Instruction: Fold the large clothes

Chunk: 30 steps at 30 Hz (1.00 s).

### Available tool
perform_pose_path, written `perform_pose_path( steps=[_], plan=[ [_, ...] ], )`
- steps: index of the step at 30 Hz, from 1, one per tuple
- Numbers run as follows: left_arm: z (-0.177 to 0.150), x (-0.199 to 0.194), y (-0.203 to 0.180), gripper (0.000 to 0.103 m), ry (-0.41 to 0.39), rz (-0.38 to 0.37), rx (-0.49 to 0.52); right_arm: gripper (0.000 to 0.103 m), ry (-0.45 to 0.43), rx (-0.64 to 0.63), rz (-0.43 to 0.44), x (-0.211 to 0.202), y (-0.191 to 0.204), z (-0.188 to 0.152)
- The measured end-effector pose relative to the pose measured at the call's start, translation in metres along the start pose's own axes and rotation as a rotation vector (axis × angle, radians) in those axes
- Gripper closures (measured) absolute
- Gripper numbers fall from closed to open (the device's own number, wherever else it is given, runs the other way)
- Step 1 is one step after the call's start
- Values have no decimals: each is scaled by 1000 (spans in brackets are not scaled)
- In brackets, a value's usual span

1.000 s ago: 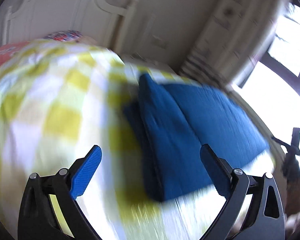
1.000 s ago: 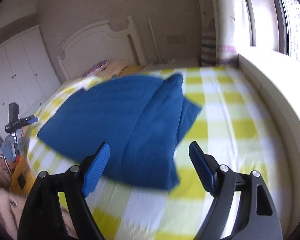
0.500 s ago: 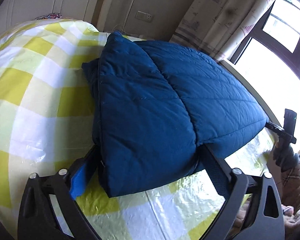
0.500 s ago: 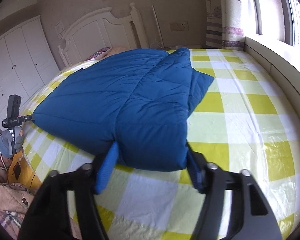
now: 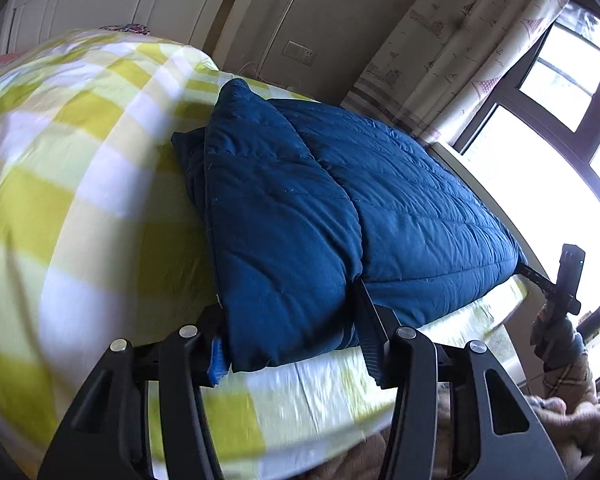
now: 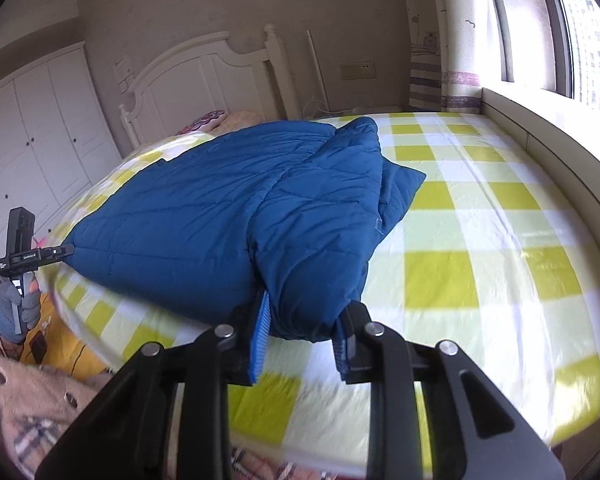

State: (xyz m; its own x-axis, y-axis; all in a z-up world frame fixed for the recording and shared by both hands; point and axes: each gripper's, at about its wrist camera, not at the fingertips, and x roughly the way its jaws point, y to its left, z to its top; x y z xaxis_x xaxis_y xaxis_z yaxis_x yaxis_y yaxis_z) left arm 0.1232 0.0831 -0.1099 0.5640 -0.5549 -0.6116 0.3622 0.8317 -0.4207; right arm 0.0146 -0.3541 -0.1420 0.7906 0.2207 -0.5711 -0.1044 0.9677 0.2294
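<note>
A blue quilted padded coat (image 5: 340, 216) lies folded lengthwise on the yellow-and-white checked bed sheet (image 5: 60, 184). My left gripper (image 5: 292, 352) is shut on the coat's near left corner. In the right wrist view the same coat (image 6: 236, 208) fills the middle of the bed, and my right gripper (image 6: 300, 344) is shut on its near right corner. The left gripper also shows in the right wrist view (image 6: 66, 249) gripping the coat's far left corner; the right gripper shows in the left wrist view (image 5: 522, 268).
A white headboard (image 6: 204, 76) and white wardrobe (image 6: 32, 136) stand at the back. A window ledge (image 6: 560, 128) and curtain (image 6: 448, 40) run along the right. A pillow (image 6: 208, 120) lies by the headboard. The sheet (image 6: 480, 216) stretches bare to the right.
Both grippers moved in from above the bed onto the coat's near edge and closed on its two corners. The coat's near edge is now pinched and slightly lifted.
</note>
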Motion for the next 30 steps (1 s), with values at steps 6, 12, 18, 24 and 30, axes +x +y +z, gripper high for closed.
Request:
perform_pose_path(
  steps=[6, 12, 18, 24, 30],
  plan=[
    [-32, -23, 1, 51, -5, -1, -17, 73, 6, 31, 25, -28, 12, -36],
    [-37, -51, 1, 22, 10, 54, 34, 45, 46, -20, -28, -59, 23, -34],
    [27, -105, -30, 4, -304, 149, 46, 2, -289, -134, -152, -105, 61, 49],
    [137, -44, -87, 4, -401, 257, 46, 2, -336, -47, -91, -38, 97, 154],
    [193, 96, -92, 4, -90, 427, 118, 2, -72, -31, -118, 104, 122, 203]
  ],
)
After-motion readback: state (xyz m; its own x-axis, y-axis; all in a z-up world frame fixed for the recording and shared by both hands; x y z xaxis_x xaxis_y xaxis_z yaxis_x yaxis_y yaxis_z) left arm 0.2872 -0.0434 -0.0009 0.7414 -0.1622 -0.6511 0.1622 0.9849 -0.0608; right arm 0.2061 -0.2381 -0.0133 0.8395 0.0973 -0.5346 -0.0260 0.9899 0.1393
